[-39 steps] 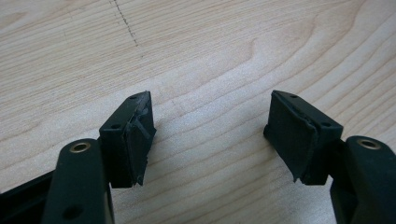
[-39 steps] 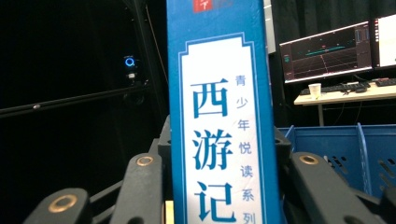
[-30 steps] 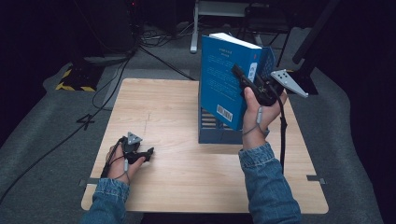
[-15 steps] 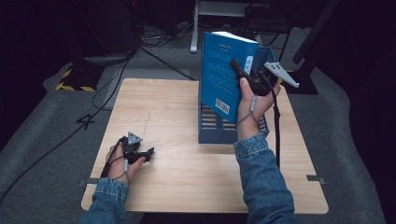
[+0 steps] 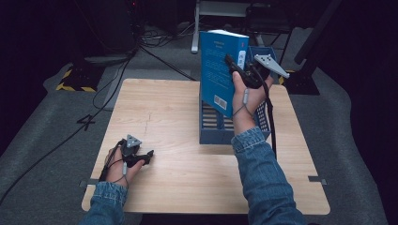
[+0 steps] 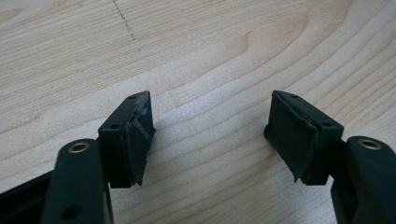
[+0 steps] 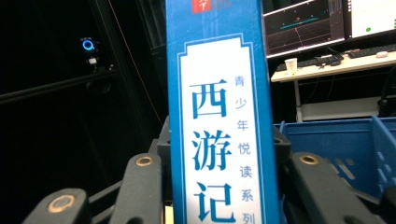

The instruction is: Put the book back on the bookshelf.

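In the upper middle of the high view the right claw (image 5: 234, 65) is clamped on the spine of an upright blue book (image 5: 220, 70) above the blue crate (image 5: 213, 133), so it should go down straight and slowly, while the left claw (image 5: 141, 158), empty and spread wide, rests on the table (image 5: 187, 164).

Surface: I saw a wooden table (image 5: 178, 117) mid-frame | On it: blue crate (image 5: 213, 133) right of centre, left gripper (image 5: 141, 158) lower left.
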Demonstrator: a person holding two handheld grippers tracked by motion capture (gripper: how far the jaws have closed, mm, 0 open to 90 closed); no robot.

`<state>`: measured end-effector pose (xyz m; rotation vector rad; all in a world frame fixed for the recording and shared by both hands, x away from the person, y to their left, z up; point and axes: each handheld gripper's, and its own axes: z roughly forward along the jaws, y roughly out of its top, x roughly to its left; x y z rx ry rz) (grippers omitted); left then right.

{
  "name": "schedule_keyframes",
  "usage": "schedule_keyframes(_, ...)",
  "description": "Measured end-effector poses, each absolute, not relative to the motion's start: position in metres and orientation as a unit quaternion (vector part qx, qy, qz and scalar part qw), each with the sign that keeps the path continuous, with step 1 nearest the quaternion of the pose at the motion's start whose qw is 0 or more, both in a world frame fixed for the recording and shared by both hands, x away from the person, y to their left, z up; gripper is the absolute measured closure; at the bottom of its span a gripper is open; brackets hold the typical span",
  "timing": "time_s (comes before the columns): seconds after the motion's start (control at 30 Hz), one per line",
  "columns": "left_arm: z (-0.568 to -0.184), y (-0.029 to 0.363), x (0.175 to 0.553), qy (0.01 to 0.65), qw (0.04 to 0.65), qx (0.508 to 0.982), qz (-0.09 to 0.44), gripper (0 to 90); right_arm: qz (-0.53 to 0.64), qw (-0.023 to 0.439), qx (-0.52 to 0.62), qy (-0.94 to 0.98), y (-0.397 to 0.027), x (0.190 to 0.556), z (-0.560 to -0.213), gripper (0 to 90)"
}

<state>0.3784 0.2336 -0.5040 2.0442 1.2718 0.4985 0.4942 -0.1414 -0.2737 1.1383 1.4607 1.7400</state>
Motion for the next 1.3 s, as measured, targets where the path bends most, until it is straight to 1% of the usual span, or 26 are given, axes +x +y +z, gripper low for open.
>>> schedule_keyframes(0.17,-0.504,0.234,0.379,0.486,0.335,0.784,0.19,31.9,0.644,0.297,0.434,0.555,-0.135,0.501,-0.273,62.0)
schedule_keyframes(0.3,-0.504,0.234,0.379,0.486,0.336,0.784,0.188,31.8,0.647,0.292,0.444,0.547,-0.142,0.503,-0.272,62.0)
schedule_keyframes(0.47,-0.504,0.234,0.38,0.485,0.335,0.786,0.188,31.8,0.642,0.298,0.452,0.542,-0.152,0.506,-0.268,62.0)
schedule_keyframes(0.67,-0.504,0.234,0.38,0.486,0.336,0.785,0.189,31.8,0.65,0.29,0.466,0.526,-0.163,0.508,-0.267,62.0)
schedule_keyframes(1.2,-0.504,0.238,0.369,0.487,0.335,0.784,0.192,32.1,0.651,0.28,0.464,0.531,-0.171,0.506,-0.261,62.0)
schedule_keyframes(1.3,-0.504,0.238,0.369,0.487,0.334,0.783,0.193,32.1,0.653,0.285,0.464,0.526,-0.168,0.508,-0.26,62.0)
